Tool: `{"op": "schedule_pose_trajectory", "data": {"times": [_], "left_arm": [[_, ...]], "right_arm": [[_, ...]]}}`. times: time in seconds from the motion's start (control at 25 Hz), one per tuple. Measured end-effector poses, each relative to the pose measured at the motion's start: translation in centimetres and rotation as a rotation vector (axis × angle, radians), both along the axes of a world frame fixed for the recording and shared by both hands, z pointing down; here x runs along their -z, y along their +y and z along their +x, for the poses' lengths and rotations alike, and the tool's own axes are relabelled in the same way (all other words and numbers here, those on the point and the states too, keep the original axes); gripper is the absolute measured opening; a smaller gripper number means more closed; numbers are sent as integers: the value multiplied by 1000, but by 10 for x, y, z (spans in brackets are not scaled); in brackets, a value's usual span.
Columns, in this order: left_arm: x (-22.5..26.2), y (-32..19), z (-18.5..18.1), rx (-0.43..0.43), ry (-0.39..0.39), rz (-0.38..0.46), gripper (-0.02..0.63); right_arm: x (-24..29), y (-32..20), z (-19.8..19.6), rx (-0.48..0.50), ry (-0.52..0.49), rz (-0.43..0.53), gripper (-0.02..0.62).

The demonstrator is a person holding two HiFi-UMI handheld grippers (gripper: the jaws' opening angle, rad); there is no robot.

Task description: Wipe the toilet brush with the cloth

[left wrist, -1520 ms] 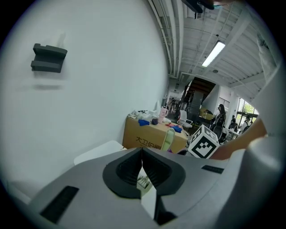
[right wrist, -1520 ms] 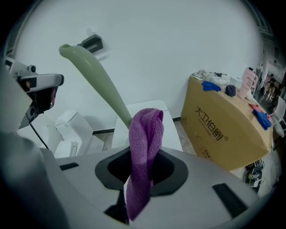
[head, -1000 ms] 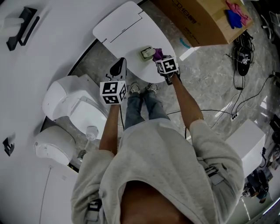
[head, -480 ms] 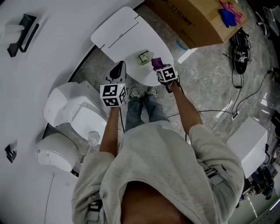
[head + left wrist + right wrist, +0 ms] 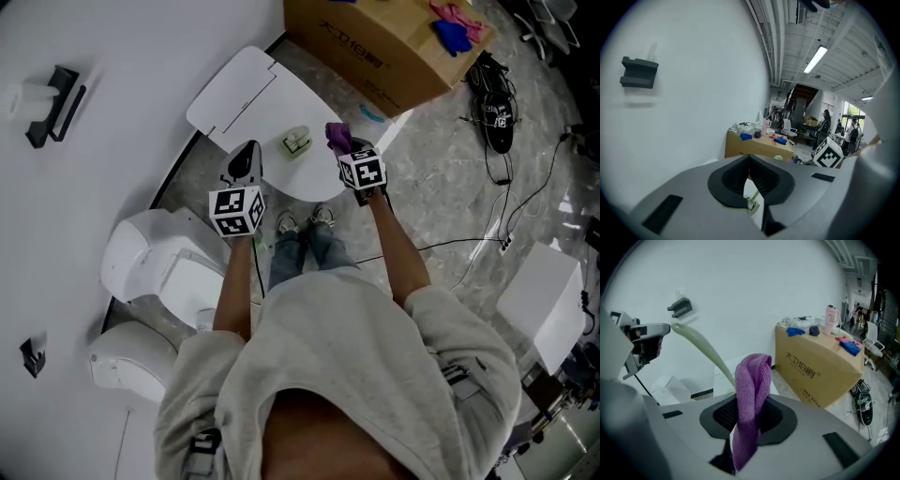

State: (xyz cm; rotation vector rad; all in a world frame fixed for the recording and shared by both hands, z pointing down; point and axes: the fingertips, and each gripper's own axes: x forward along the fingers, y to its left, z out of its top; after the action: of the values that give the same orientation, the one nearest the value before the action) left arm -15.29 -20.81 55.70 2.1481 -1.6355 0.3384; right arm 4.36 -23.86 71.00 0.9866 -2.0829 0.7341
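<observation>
My left gripper (image 5: pixel 247 157) is shut on the end of the pale green toilet brush handle (image 5: pixel 705 350). The handle slants down to the brush head (image 5: pixel 296 142), which hangs over the white oval surface (image 5: pixel 234 89) between the two grippers. In the left gripper view the head (image 5: pixel 751 205) shows just below the closed jaws of the left gripper (image 5: pixel 749 159). My right gripper (image 5: pixel 343 150) is shut on a folded purple cloth (image 5: pixel 336 137). The cloth (image 5: pixel 752 390) stands up out of the right gripper (image 5: pixel 746 420), beside the handle's lower part; whether they touch I cannot tell.
A cardboard box (image 5: pixel 375 42) with small items on top stands beyond the white surface. A white toilet (image 5: pixel 159 267) sits at the left by the wall, where a black holder (image 5: pixel 54 105) is mounted. Cables, dark shoes (image 5: pixel 494 111) and a white box (image 5: pixel 544 291) lie at the right.
Both grippers have shifted slightly away from my body. The brush head, close beside the cloth a second ago, now sits a little farther left of it.
</observation>
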Motion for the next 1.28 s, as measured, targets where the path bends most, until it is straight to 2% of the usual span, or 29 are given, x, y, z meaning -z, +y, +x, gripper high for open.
{"op": "schedule_pose_trajectory", "data": {"times": [0.44,0.72,0.92,1.28], "left_arm": [[58,-13,4,-22,-26,129,20],[92,-17,6,-23,-46,198,20],[112,-21,12,-37,-62,239,20],[140,-26,17,-53,-82,296,20]], "right_arm": [[153,-32,10,-47,-69,372,101],[232,-29,15,-33,-71,557,101],[260,-27,23,-42,-75,620,101],[281,-25,32,-75,-98,670,101]]}}
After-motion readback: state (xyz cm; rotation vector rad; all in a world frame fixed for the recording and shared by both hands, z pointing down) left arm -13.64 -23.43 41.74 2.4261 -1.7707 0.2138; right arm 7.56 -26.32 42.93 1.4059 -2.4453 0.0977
